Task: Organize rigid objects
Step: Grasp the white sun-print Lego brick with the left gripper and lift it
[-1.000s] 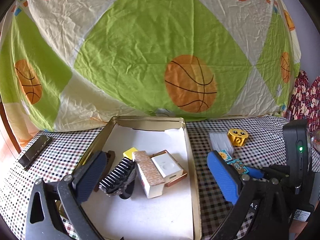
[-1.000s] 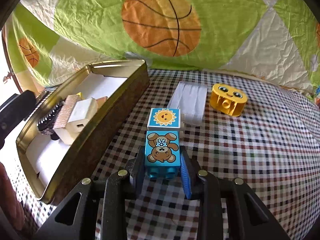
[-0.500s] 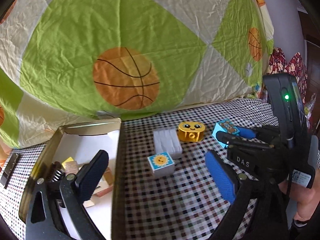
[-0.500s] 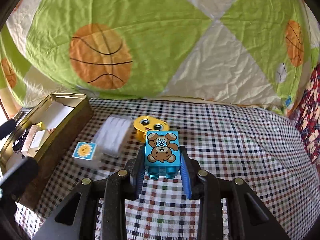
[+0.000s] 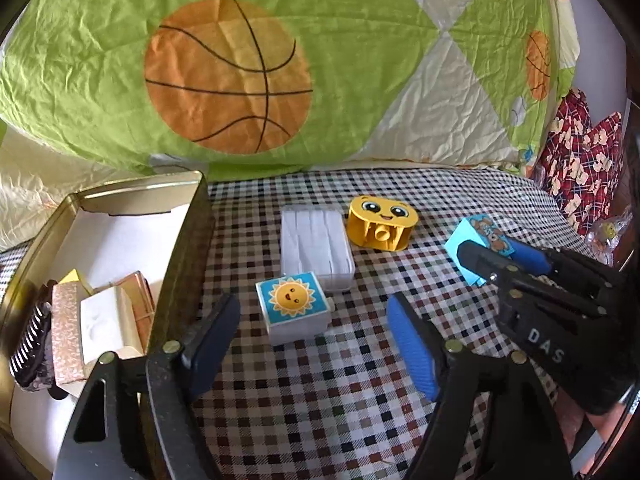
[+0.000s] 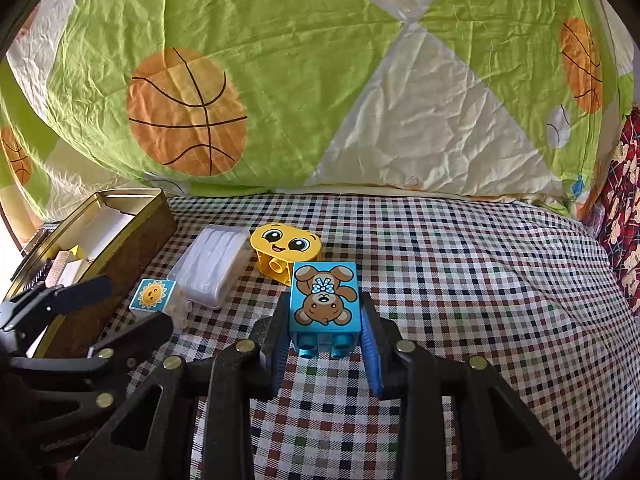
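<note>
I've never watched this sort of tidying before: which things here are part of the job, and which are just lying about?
Part of the job:
- blue bear block
- sun-picture block
- yellow smiley block
- clear plastic box
- gold metal tin

Lying about:
- basketball-print sheet
- red patterned cloth

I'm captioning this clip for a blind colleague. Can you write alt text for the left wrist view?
The left gripper, jaws apart and just closing, brackets a sun-picture block on the checked cloth. Behind it lie a clear plastic box and a yellow smiling-face block. A gold tin sits left; the right gripper holds a blue bear block.
</note>
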A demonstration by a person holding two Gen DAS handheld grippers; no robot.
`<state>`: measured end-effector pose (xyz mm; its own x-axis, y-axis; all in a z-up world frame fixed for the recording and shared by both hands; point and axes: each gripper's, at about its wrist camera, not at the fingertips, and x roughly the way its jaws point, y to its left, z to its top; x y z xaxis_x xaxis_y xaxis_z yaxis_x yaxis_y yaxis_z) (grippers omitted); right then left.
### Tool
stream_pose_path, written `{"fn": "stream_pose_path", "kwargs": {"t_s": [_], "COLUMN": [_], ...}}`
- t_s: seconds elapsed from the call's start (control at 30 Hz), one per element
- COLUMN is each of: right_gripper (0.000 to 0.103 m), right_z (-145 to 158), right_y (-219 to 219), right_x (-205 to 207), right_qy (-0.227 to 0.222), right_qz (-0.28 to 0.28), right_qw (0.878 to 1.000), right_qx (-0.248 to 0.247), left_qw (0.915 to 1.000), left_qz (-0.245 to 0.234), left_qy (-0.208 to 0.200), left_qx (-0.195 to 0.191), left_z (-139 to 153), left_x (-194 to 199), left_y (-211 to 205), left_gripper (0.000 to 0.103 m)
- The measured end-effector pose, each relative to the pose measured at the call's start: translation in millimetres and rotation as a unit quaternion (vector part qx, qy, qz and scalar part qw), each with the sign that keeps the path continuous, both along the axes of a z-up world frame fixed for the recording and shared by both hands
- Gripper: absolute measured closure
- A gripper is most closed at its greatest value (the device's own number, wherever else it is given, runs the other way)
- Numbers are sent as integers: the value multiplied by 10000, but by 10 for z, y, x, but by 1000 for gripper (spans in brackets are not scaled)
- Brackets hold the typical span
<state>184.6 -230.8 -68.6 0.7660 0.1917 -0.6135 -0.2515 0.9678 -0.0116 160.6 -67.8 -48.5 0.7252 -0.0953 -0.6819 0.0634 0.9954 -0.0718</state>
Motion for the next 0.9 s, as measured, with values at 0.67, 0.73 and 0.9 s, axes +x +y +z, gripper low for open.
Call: {"fn": "stream_pose_path", "kwargs": {"t_s": [0.67, 0.73, 0.9], "right_gripper": [69, 69, 69], "right_z": [26, 13, -83], "right_y": [-22, -6, 22], "right_x": [-14, -12, 31], "right_qy": [32, 50, 167], "right_qz": [72, 91, 83], "right_qw": [9999, 9999, 9998], "right_qx": [103, 75, -27], "left_qw": [9993, 9989, 9987], "left_qz": [51, 32, -78], "left_qy": [344, 462, 488], "left_qx": [129, 111, 113], "left_z": [-197, -234, -246], "left_x": [232, 263, 267], "left_y": [-66, -63, -99], "left_gripper": [38, 47, 61]}}
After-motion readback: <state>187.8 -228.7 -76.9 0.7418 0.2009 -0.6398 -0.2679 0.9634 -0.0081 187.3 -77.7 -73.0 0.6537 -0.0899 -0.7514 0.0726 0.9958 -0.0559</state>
